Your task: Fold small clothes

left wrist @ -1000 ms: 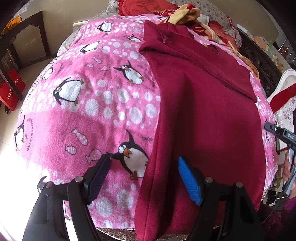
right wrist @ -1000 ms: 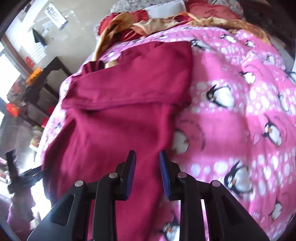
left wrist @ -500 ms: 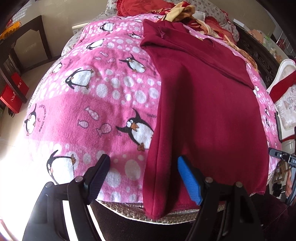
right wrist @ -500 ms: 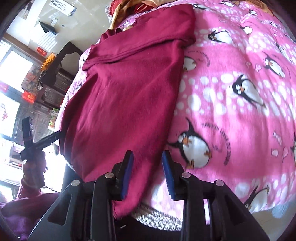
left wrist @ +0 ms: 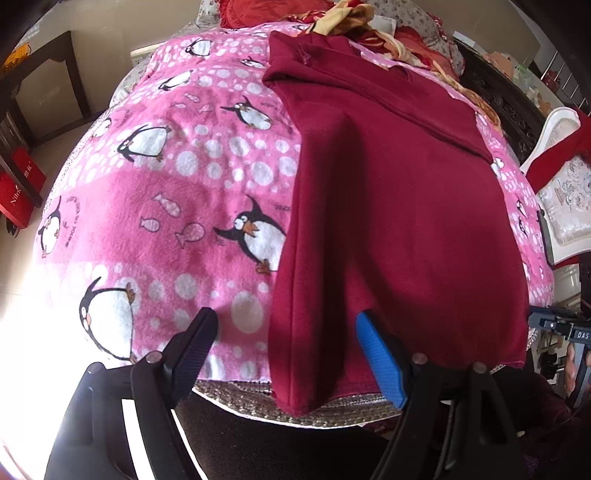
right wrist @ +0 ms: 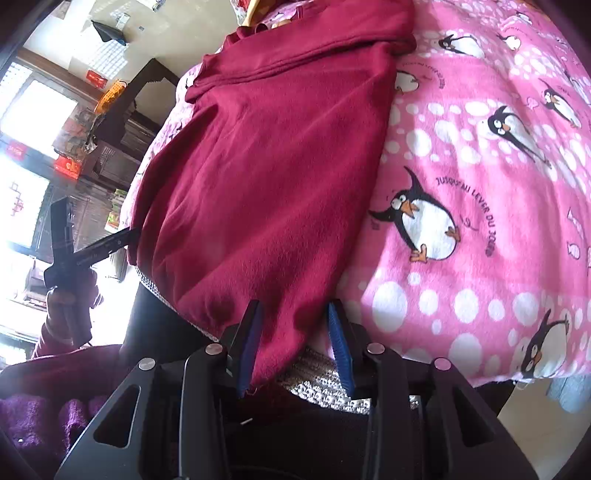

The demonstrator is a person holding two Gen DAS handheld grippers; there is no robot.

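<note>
A dark red garment lies flat on a pink penguin blanket, its far end folded over and its near hem hanging over the bed edge. My left gripper is open, its jaws either side of the garment's near left corner. In the right wrist view the same garment fills the middle. My right gripper is open, with the garment's near right corner hanging between its jaws. The left gripper shows at that view's left edge.
The blanket covers a bed with a woven mat edge at the front. Red and yellow bedding is piled at the far end. A white chair stands right, dark wooden furniture left.
Both grippers have drawn back toward the near edge of the bed. The right gripper has opened wider and now has the garment's hem corner between its jaws.
</note>
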